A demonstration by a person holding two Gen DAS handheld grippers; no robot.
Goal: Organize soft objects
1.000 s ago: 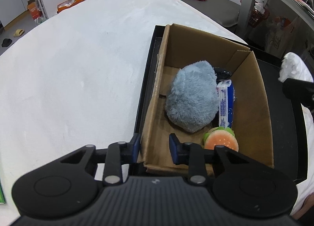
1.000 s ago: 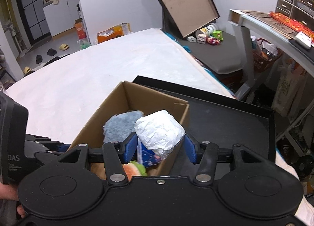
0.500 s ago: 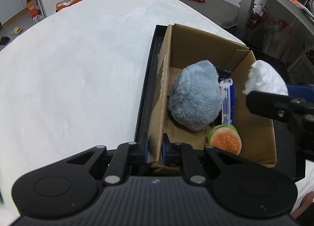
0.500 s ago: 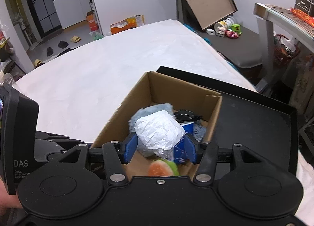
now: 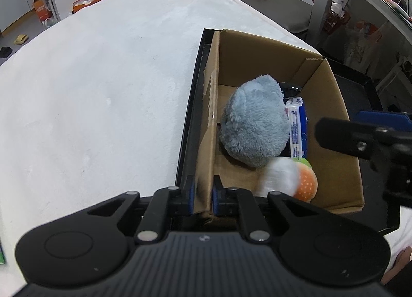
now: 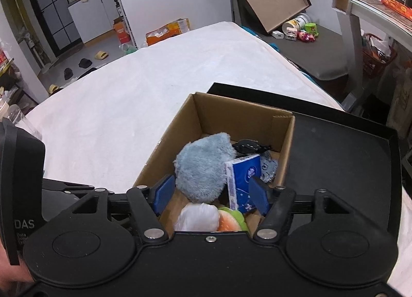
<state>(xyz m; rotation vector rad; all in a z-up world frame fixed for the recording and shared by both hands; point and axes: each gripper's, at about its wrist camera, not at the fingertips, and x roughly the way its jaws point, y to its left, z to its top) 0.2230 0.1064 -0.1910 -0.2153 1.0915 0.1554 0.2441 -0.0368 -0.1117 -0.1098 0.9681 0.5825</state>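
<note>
Pinching the near wall of the cardboard box (image 5: pixel 332 106), the left gripper (image 5: pixel 202 195) steadies it; the right gripper (image 6: pixel 209 195) hangs apart above. The white bundle (image 6: pixel 197 217) lies by the burger toy (image 5: pixel 305 185). Tugging could tip everything

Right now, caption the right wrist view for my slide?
Open right tool above cardboard box holding grey plush, blue tissue pack, white bundle, burger toy.

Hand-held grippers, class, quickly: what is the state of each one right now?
Left hand-held gripper: shut on the cardboard box wall.
Right hand-held gripper: open, holding nothing; the white bundle lies in the box below.
</note>
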